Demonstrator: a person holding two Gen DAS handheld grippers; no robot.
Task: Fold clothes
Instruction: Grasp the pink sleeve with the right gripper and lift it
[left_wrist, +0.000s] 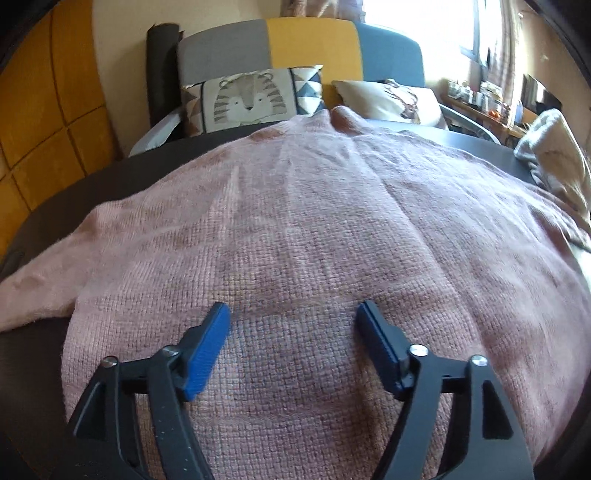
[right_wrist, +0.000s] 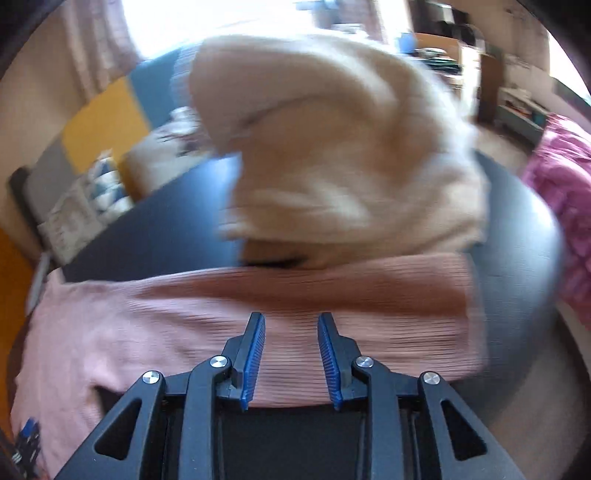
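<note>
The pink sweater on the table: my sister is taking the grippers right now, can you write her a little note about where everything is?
Left gripper: open, empty, over the body of the pink sweater.
Right gripper: open, empty, over one edge of the sweater; this view is blurred.
The sweater lies spread flat on the dark table, one sleeve out to the left, neck toward the sofa.
A cream garment sits heaped past the sweater's right side, seemingly on its edge.
Done: the sweater is laid out. Left: no fold shows yet, so fold the sleeves and body, then the cream one.
</note>
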